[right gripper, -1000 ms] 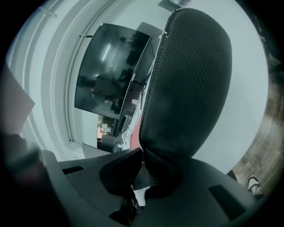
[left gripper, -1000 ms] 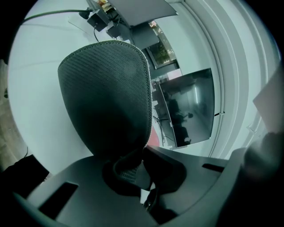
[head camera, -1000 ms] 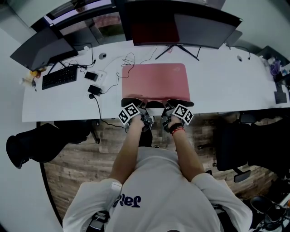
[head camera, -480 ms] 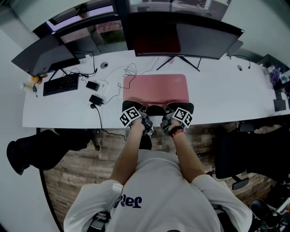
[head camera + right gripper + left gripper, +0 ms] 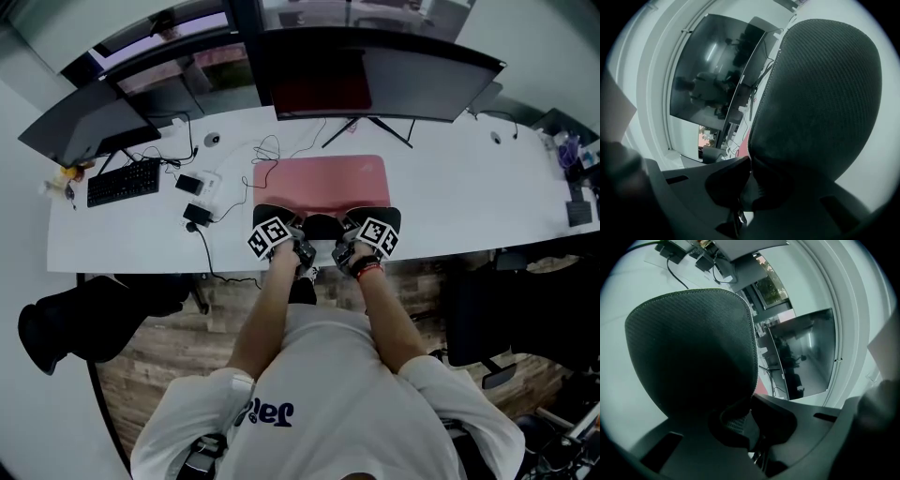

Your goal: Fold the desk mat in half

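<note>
Nearest to the person, the left tool (image 5: pixel 284 228) and the right tool (image 5: pixel 359 228) are side by side at the near edge of the table (image 5: pixel 450 202). Each one is closed tightly on one near corner of the desk mat (image 5: pixel 323 180). In the left gripper view the jaws pinch the dark, textured underside of the mat, and the right gripper view shows the same on the other corner. Both corners stand up in front of the tools as rounded dark flaps, so the near edge is lifted off the table and turned over.

Behind the flaps, the pink upper side of the mat lies flat on the table. Its far edge is near the foot of the big monitor (image 5: pixel 375 66), and some cables (image 5: pixel 267 131) lie just beside its far left corner.

In my judgement the fold is begun but not much more. The lifted edge is only above the near part of the mat. It must be carried across to the far edge, laid down evenly on it, and then released.
</note>
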A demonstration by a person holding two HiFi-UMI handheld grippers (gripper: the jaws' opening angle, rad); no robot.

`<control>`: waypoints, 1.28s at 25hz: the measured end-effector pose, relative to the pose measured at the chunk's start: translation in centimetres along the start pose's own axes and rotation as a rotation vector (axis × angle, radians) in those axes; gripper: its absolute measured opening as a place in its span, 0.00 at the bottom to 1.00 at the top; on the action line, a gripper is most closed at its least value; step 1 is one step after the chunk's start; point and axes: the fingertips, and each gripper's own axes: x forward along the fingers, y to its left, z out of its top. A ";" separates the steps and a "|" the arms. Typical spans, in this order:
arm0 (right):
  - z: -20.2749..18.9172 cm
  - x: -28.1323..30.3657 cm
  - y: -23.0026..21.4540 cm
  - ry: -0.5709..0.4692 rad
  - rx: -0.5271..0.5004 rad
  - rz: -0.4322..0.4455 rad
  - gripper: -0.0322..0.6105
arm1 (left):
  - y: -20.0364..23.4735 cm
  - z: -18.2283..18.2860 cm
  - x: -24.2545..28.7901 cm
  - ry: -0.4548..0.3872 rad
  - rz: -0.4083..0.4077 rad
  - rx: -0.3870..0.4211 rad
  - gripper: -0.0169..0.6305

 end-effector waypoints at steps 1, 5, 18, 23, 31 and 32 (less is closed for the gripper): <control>0.1 0.1 0.0 -0.001 0.000 -0.003 0.11 | 0.0 0.1 0.1 0.003 0.000 -0.002 0.08; 0.3 0.5 0.1 -0.004 0.009 -0.010 0.11 | 0.0 0.5 0.6 0.017 0.004 -0.003 0.08; 2.0 2.8 0.7 -0.009 -0.010 -0.041 0.11 | -0.3 2.4 2.4 0.036 -0.001 -0.033 0.08; 2.5 3.9 1.2 -0.010 -0.024 -0.047 0.11 | -0.2 3.3 3.1 0.032 -0.001 -0.052 0.08; 3.8 5.6 1.3 -0.019 -0.019 -0.046 0.11 | -0.5 4.6 4.7 0.034 0.000 -0.056 0.08; 4.0 5.8 1.4 -0.019 -0.020 -0.045 0.11 | -0.5 4.8 4.8 0.033 0.000 -0.058 0.08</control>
